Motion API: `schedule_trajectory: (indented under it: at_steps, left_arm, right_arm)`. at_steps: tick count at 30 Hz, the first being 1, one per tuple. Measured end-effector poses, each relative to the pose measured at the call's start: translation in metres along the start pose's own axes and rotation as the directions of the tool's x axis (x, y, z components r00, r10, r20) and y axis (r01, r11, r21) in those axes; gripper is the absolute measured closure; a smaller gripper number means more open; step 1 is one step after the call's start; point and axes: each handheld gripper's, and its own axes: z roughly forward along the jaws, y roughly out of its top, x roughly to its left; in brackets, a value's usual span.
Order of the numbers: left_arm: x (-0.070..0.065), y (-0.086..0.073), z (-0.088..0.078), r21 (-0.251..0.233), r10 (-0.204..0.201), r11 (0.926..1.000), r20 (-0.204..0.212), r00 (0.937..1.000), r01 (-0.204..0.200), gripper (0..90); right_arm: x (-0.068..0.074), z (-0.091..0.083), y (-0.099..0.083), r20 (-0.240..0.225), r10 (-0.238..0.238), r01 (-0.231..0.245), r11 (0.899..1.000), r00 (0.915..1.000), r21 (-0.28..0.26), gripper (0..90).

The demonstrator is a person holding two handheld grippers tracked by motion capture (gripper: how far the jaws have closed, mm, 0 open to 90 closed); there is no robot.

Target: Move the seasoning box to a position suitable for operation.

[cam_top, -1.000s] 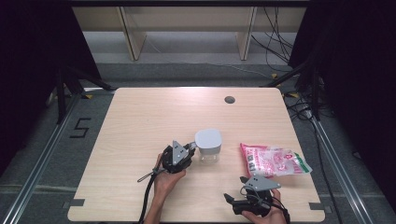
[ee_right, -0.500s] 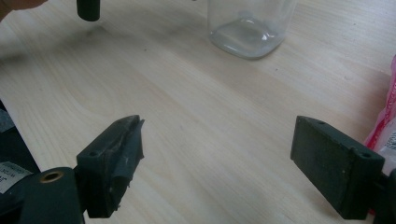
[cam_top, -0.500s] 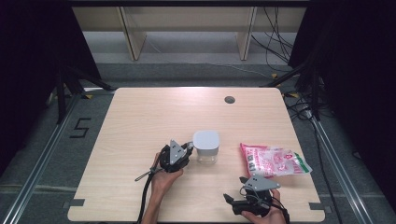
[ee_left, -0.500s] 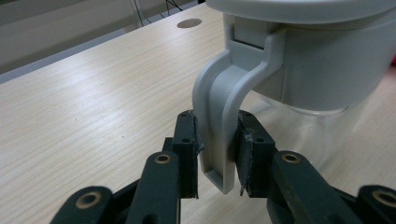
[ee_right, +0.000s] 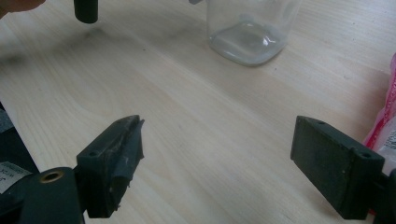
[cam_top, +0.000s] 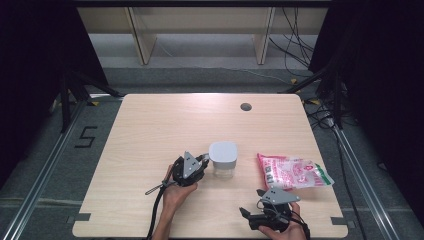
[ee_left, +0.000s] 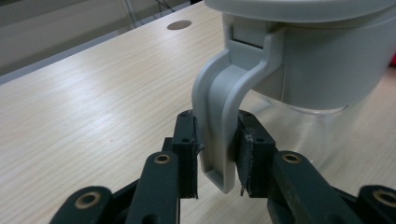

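High view: the container (cam_top: 223, 159), clear-bodied with a grey lid, stands near the table (cam_top: 150, 130) centre; the left gripper (cam_top: 202, 162) meets its left side, while the right gripper (cam_top: 247, 215) rests near the front edge, below a pink packet (cam_top: 292, 171). Left gripper view: both pads pinch the lid's grey latch (ee_left: 219, 121) between them. Right gripper view: the jaws stand spread wide over bare wood, the container (ee_right: 252, 28) well ahead.

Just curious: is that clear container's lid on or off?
On. The grey lid caps the clear container; the left gripper pinches its side clasp.
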Motion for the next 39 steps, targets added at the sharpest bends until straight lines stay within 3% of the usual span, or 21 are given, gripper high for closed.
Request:
schedule_trajectory:
  at_steps: [1, 2, 4, 7, 11, 12, 13, 15, 16, 19, 20, 24, 27, 28, 33, 39]
  left_arm:
    - [0.003, 0.001, 0.001, -0.015, 0.024, 0.9996, 0.006, 0.9997, -0.024, 70.8]
    - [0.004, 0.000, 0.000, -0.015, 0.004, 0.9999, 0.015, 0.9999, -0.004, 71.0]
    - [0.005, 0.000, 0.000, -0.010, 0.007, 0.9999, -0.010, 0.9999, -0.008, 71.4]
    - [0.005, 0.000, 0.000, -0.009, 0.001, 1.0000, -0.006, 1.0000, -0.001, 71.3]
    - [0.007, 0.001, -0.002, -0.004, -0.005, 1.0000, 0.003, 1.0000, 0.005, 69.4]
    - [0.009, 0.002, -0.003, -0.006, 0.010, 0.9999, -0.002, 0.9999, -0.010, 66.1]
    - [0.008, 0.002, -0.005, -0.010, -0.017, 0.9998, -0.002, 0.9999, 0.017, 63.0]
    - [0.011, 0.005, -0.009, -0.006, -0.011, 0.9999, 0.010, 0.9999, 0.011, 57.1]
    - [0.009, 0.006, -0.011, -0.011, -0.043, 0.9990, 0.015, 0.9990, 0.043, 55.0]
    - [0.008, 0.008, -0.016, -0.013, -0.086, 0.9961, 0.047, 0.9952, 0.087, 46.3]
    - [0.009, 0.009, -0.018, -0.018, -0.085, 0.9961, 0.051, 0.9950, 0.086, 44.3]
    - [0.008, 0.012, -0.026, -0.023, -0.105, 0.9940, 0.075, 0.9916, 0.107, 41.0]
    - [0.009, 0.018, -0.032, -0.044, -0.120, 0.9913, 0.082, 0.9894, 0.124, 37.8]
    - [0.010, 0.020, -0.034, -0.045, -0.098, 0.9938, 0.075, 0.9924, 0.102, 37.6]
    - [0.010, 0.025, -0.038, -0.064, -0.133, 0.9882, 0.097, 0.9864, 0.140, 35.2]
    - [0.010, 0.031, -0.040, -0.067, -0.131, 0.9882, 0.102, 0.9861, 0.138, 34.4]
  right_arm:
    - [0.000, -0.001, 0.000, 0.026, 0.002, -0.001, 1.000, 0.9997, -0.010, 17.6]
    - [0.001, -0.001, -0.001, 0.018, 0.015, -0.015, 1.000, 0.9997, -0.001, 17.6]
    - [0.000, 0.000, -0.001, 0.022, 0.005, -0.005, 1.000, 0.9998, -0.016, 17.6]
    - [0.002, -0.002, -0.001, 0.022, 0.035, -0.035, 0.999, 0.9991, 0.001, 17.6]
    - [0.000, -0.001, 0.000, -0.004, 0.017, -0.017, 1.000, 0.9999, -0.002, 17.6]
    - [0.002, -0.001, -0.001, 0.022, 0.034, -0.033, 0.999, 0.9992, -0.002, 17.6]
    - [0.002, -0.002, -0.001, 0.021, 0.035, -0.035, 0.999, 0.9992, 0.001, 17.6]
    - [-0.001, -0.001, -0.001, 0.023, 0.016, -0.016, 1.000, 0.9996, -0.006, 17.6]
    - [0.001, -0.002, -0.001, 0.021, 0.037, -0.037, 0.999, 0.9991, -0.001, 17.6]
    - [0.001, -0.002, -0.001, 0.020, 0.037, -0.037, 0.999, 0.9991, 0.000, 17.6]
    - [-0.001, -0.001, -0.001, 0.021, 0.016, -0.016, 1.000, 0.9996, -0.007, 17.6]
    - [0.000, -0.002, -0.001, 0.007, 0.048, -0.048, 0.999, 0.9988, 0.002, 17.6]
    - [-0.002, -0.002, -0.002, 0.014, 0.027, -0.027, 1.000, 0.9995, -0.004, 17.6]
    - [-0.002, -0.002, -0.001, 0.014, 0.027, -0.027, 1.000, 0.9995, -0.004, 17.6]
    - [-0.002, -0.001, -0.002, 0.004, 0.016, -0.016, 1.000, 0.9999, -0.001, 18.6]
    - [-0.003, -0.001, -0.002, 0.002, 0.014, -0.014, 1.000, 0.9999, -0.002, 18.5]
